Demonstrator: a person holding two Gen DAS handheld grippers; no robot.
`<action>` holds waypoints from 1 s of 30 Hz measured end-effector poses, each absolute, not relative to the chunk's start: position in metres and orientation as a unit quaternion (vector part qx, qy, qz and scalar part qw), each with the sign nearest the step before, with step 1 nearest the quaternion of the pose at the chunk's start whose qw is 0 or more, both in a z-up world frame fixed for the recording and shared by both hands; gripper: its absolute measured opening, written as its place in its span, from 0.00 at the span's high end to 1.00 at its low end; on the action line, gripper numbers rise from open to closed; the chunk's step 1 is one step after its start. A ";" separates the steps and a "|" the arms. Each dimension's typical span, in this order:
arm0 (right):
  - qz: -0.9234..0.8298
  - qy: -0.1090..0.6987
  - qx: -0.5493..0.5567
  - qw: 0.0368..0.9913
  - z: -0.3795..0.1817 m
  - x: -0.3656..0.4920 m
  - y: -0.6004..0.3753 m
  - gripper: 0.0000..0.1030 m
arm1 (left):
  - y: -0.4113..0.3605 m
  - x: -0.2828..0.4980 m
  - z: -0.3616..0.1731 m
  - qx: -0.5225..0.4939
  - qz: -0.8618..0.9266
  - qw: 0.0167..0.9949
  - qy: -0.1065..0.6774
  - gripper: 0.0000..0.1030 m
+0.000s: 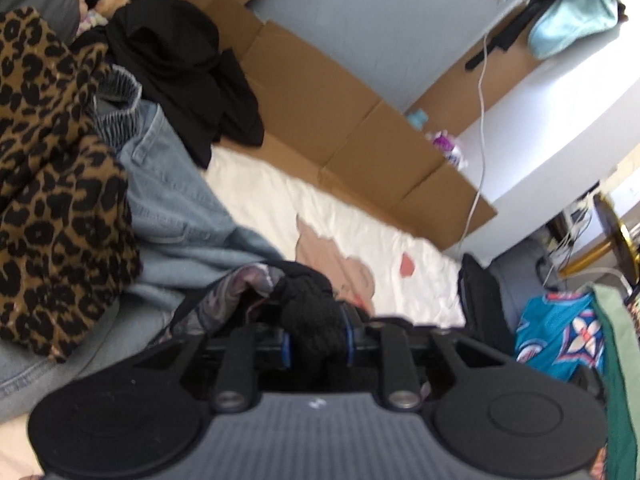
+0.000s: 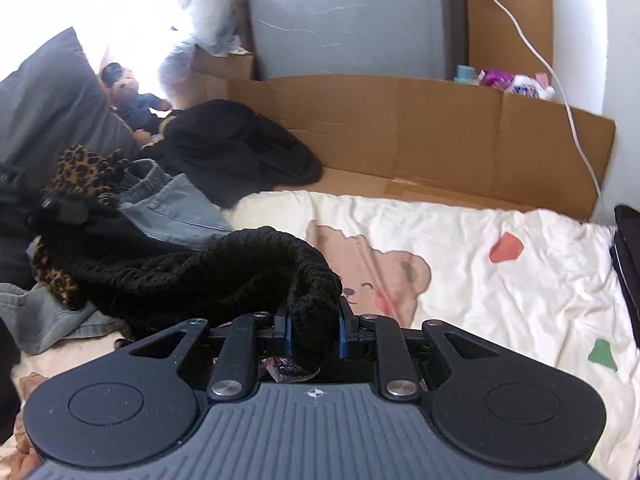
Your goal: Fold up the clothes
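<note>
A black knit garment [image 2: 208, 276] stretches between both grippers above the bed. My right gripper [image 2: 314, 330] is shut on one bunched end of it, the knit squeezed between the blue-edged pads. In the left wrist view my left gripper [image 1: 318, 340] is shut on the other end of the black knit garment [image 1: 312, 308], beside a patterned lining. The left gripper [image 2: 64, 210] also shows far left in the right wrist view, holding the cloth up over the pile. The white bear-print sheet [image 2: 460, 272] lies under and ahead of both grippers.
A pile sits at the left: leopard-print cloth [image 1: 52, 184], light blue jeans [image 1: 172, 200], and black clothes [image 2: 236, 144] further back. Brown cardboard [image 2: 440, 136] lines the wall side of the bed. A white cable [image 2: 560, 88] hangs at right. A dark bag [image 2: 628, 256] rests at the bed's right edge.
</note>
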State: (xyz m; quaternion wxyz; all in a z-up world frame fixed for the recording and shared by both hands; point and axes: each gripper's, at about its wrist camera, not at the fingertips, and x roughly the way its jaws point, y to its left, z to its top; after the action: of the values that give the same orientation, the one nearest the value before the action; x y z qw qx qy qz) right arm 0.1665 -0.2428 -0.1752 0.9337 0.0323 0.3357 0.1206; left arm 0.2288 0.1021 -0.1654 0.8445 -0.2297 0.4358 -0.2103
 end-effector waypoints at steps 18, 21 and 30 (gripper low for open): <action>0.117 0.341 0.072 0.930 -0.228 0.186 -0.268 0.80 | 0.100 0.202 -0.187 -0.152 -0.215 0.825 0.500 0.66; 0.109 0.345 0.084 0.928 -0.237 0.196 -0.272 0.80 | 0.098 0.199 -0.190 -0.137 -0.217 0.824 0.505 0.66; 0.113 0.337 0.080 0.931 -0.243 0.227 -0.272 0.80 | 0.080 0.196 -0.200 -0.009 -0.220 0.837 0.501 0.66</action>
State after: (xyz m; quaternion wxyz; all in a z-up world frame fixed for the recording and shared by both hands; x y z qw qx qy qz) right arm 0.2270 -0.2722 -0.2427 0.9311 0.0803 0.3373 0.1133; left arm 0.1958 0.0798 -0.1997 0.8367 -0.0094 0.5015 -0.2201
